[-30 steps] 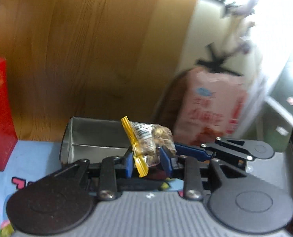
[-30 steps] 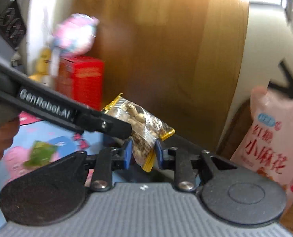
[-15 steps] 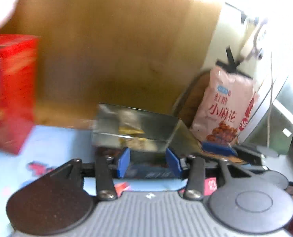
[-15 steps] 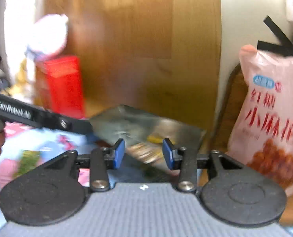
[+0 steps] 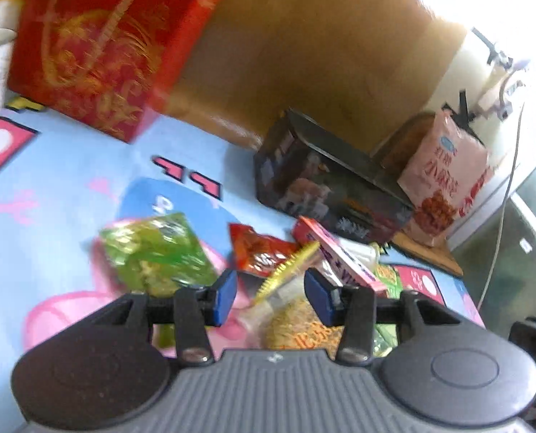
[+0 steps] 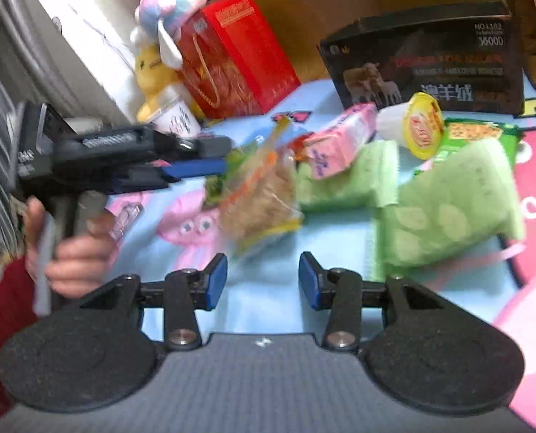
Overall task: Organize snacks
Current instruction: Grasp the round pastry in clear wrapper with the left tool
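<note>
Bench first: it wears a blue cartoon cloth. A red gift box stands at the back and a dark open carton sits against the wooden panel. A pink snack bag leans just beside the carton.

In front of the carton lies the loose pile still to be sorted. It has two pale green packs, a pink bar, a yellow-lidded cup and a red sachet. Nearest of all is a clear crumb-filled packet with a yellow seal.

A second ago both tools pinched a yellow-edged packet together above the carton. Half a second ago something yellow lay inside the carton and both pairs of jaws were bare. Now both cameras have dropped from the carton to the pile. I judge that one snack is delivered and the next pick is beginning.

The left gripper has its jaws spread but closing. The clear packet sits between them in the left wrist view. Motion blur keeps me from telling whether either pad touches it, though neither seems to press. The right gripper hovers with jaws spread and only blue cloth between them. It is short of the same packet, and the person's hand grips the left tool off to the side.
</note>
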The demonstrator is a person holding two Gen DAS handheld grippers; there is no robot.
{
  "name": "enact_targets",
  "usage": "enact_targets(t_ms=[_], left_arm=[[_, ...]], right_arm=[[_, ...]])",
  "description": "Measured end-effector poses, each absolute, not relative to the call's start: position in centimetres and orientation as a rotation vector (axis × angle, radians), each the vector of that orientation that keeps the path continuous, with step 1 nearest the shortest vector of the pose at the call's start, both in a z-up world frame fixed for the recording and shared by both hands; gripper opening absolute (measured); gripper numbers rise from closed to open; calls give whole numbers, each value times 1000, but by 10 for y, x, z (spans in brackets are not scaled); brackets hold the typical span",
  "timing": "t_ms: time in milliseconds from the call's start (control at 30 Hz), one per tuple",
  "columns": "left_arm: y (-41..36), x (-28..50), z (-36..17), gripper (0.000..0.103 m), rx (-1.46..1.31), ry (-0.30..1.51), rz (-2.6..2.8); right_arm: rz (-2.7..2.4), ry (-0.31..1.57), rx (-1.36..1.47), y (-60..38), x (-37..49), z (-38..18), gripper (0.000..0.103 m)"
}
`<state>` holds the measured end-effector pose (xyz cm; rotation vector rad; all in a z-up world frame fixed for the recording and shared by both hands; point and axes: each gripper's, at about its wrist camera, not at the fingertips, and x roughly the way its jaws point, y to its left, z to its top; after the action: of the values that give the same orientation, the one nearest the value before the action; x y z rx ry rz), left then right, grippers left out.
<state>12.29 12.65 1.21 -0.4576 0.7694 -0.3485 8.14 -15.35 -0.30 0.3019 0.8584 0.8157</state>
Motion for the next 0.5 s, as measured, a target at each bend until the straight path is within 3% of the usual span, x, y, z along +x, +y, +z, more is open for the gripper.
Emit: enact_targets(t_ms=[33,67,200,433,467,500], left_arm=[[123,124,7,39,-470,789,-355],[120,122,4,39,-483,788,-347],[118,91,1,39,-498,778,-357],[106,29,-2,44,-540,772,-463],[108,24,-1,47,-536,756,-452],[112,20,1,48,-535,741,-433]], right_arm=[[825,866,309,-148,83,-2,41],[827,864,331,-142,83,-2,27],[799,865,343,-147,83,7,21],[730,825,233,-178,53,12,25],[729,808,211,-179,49,13,30],[734,794,182,-177,45,14,43]])
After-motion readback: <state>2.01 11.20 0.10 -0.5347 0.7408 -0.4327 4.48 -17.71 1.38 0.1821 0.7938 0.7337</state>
